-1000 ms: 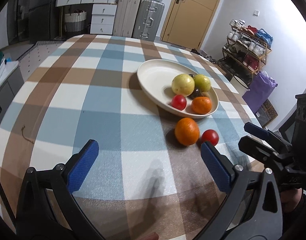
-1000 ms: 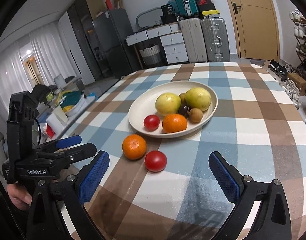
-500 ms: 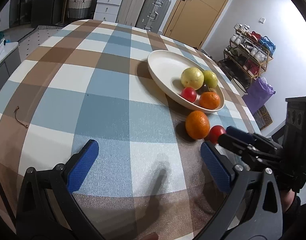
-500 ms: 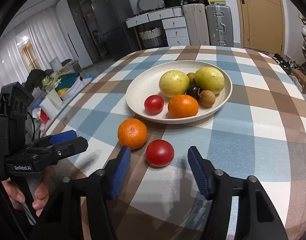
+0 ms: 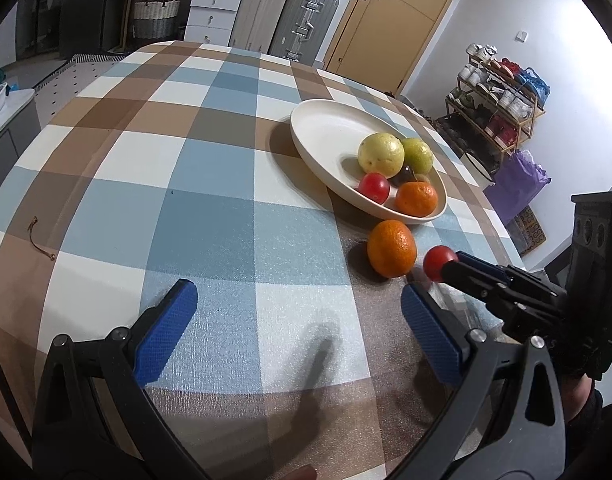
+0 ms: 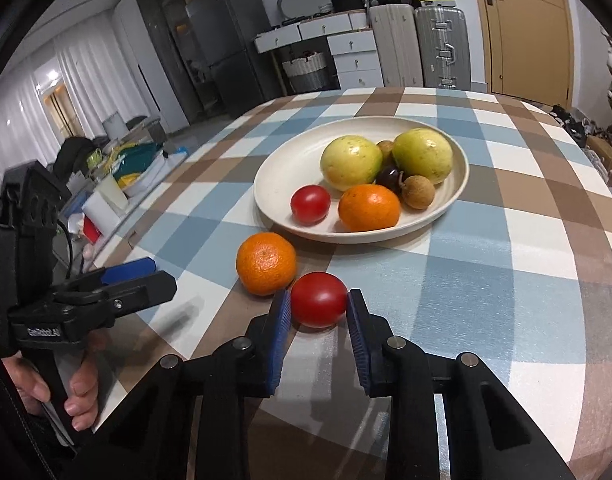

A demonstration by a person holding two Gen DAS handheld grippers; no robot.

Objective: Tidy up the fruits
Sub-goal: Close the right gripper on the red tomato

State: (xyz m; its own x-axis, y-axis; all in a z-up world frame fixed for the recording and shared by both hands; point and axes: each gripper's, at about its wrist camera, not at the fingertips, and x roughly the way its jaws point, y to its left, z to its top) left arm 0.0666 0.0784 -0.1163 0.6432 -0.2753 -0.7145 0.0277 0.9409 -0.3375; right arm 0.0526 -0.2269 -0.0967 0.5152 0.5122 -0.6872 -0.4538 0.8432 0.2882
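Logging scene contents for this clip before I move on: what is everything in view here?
plate: one, cream, on the checked tablecloth
round fruits: two, yellow-green, in plate
orange: one, in plate
tomato: one, red, in plate
small fruits: three, two brown, one dark, in plate
loose orange: one, on cloth before plate
loose tomato: one, red, between right fingers
suitcases: two, grey, by door
left gripper: open
right gripper: just closed on loose tomato

I see two ribbed silver suitcases (image 6: 419,46) at twelve o'clock, a tan wooden door (image 6: 523,26) at one, a woven basket (image 6: 306,70) at eleven
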